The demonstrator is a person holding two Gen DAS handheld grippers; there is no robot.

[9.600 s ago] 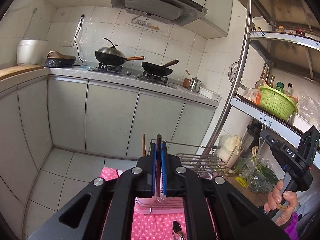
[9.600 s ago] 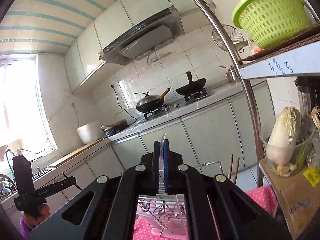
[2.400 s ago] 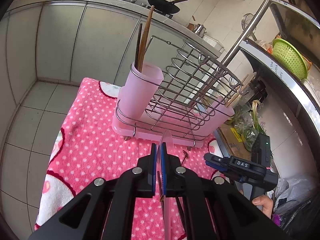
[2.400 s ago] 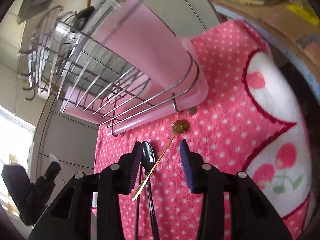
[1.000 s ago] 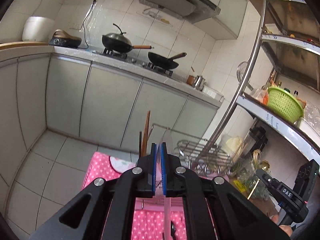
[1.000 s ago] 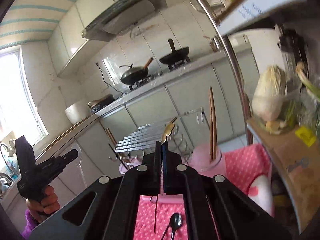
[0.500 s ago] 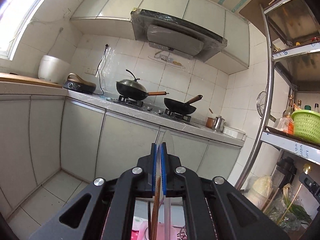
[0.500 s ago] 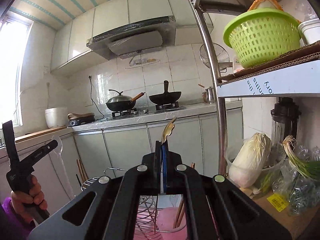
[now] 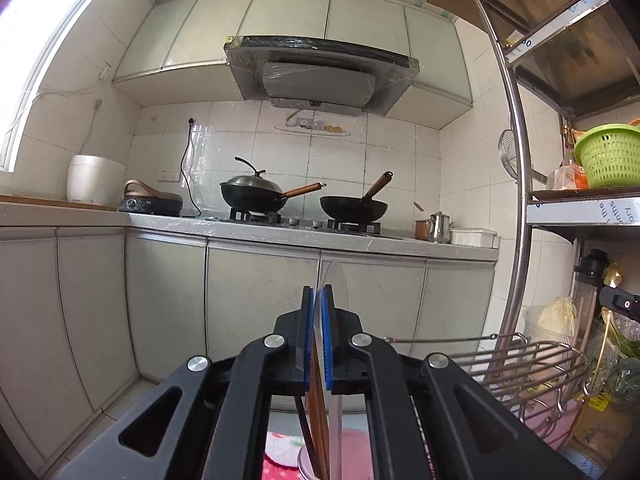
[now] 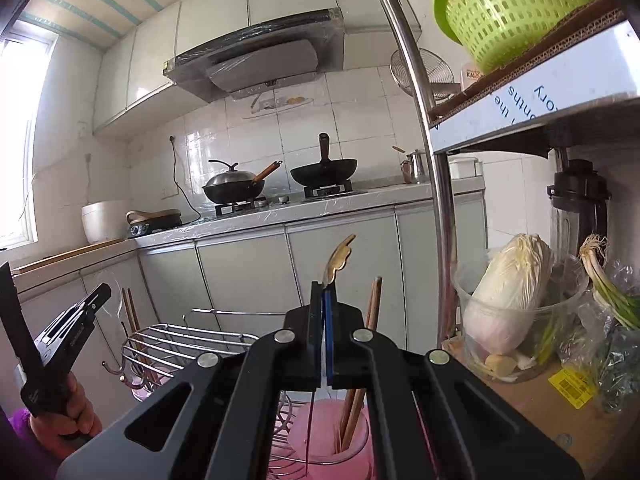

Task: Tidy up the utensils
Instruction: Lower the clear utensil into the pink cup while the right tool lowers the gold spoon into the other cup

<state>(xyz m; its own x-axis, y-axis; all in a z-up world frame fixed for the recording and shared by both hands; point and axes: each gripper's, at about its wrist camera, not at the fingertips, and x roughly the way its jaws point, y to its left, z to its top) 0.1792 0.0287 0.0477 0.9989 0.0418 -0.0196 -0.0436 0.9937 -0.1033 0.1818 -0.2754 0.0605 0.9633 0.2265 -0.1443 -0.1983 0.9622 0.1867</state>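
Both tongs have risen from the table; left tongs [image 9: 319, 330] clamp a clear spoon [image 9: 335, 284], right tongs [image 10: 323, 334] clamp a gold spoon [image 10: 340, 258] above the pink cup [image 10: 324, 432].

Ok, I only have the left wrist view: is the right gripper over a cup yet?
Observer: Yes, the right gripper is above a pink cup at the rack's end.
Operator: Shut on the spoon?
Observer: Shut on a gold spoon, leaf end up, thin stem hanging toward the cup.
Operator: Anything in that cup?
Observer: Brown chopsticks, leaning right of the stem.
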